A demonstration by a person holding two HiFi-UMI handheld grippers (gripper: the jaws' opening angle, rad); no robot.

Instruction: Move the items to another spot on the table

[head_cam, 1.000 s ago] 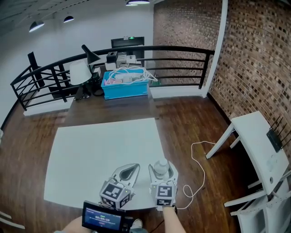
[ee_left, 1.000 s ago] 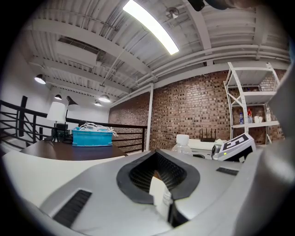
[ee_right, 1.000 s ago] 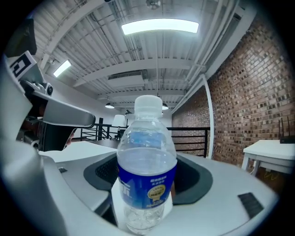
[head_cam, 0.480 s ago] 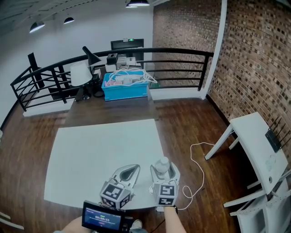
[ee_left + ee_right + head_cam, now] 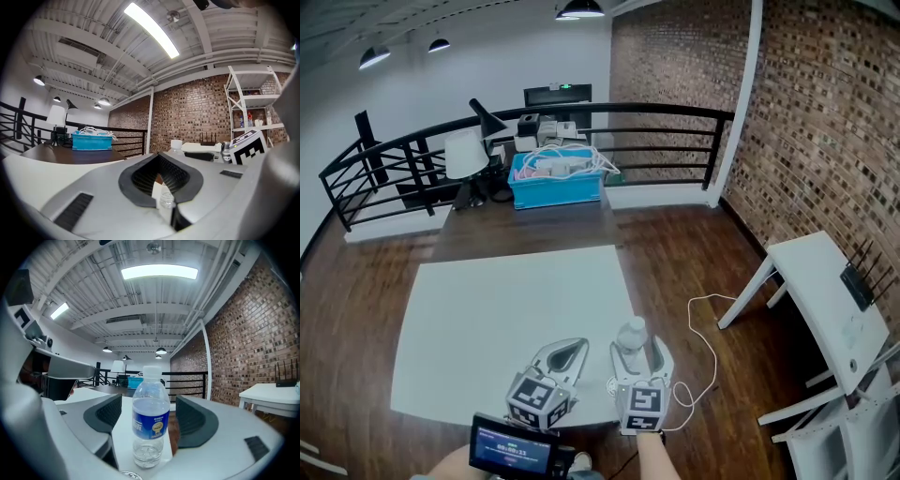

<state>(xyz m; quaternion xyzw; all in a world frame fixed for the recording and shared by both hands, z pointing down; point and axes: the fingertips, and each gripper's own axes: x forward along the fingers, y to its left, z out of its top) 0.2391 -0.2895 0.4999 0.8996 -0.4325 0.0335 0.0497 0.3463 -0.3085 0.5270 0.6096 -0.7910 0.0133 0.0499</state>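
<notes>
Water bottle [image 5: 631,336] upright on white table [image 5: 506,319] over wood floor [image 5: 675,253], between right tool's [image 5: 639,349] just-opened jaws; left tool [image 5: 575,345] closed.

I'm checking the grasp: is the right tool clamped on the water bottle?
No: the right tool, whose jaws have just been opening, has the water bottle standing between its pads with a gap on each side.

Our left tongs [image 5: 158,155] meet at their tips, gripping nothing. Just beyond them stands a water bottle [image 5: 176,145]; far off, a blue bin [image 5: 92,140] sits on a dark surface [image 5: 70,153].
</notes>
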